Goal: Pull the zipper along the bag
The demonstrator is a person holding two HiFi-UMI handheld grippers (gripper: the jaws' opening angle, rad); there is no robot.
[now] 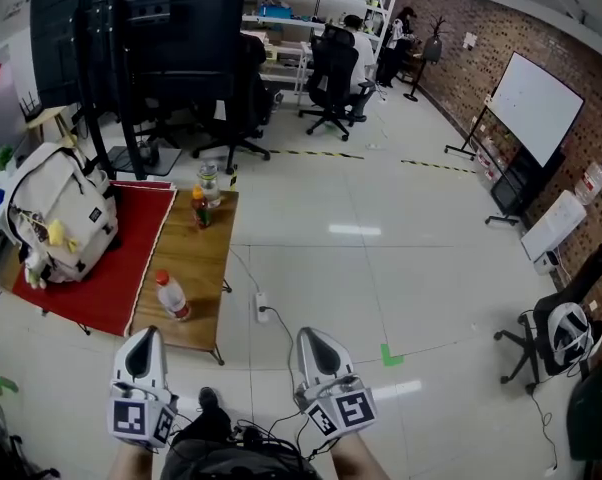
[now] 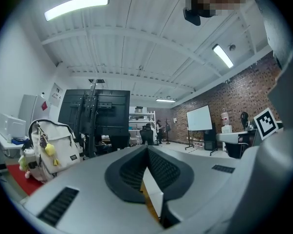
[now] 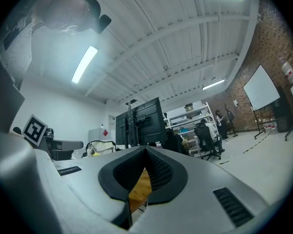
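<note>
Cream backpack [image 1: 59, 213] sits on a red mat [image 1: 131, 258] beside the low wooden table [image 1: 201, 268]; the print on its dark label patch is too small to read. Well apart from it, the left gripper [image 1: 144, 334] and right gripper [image 1: 312, 336] are both closed on nothing.

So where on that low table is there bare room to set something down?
Bare wood on the table runs between the two far bottles and the front bottle. The red cloth is free to the right of the backpack. Crowded: the cloth's left part, under the backpack.
</note>
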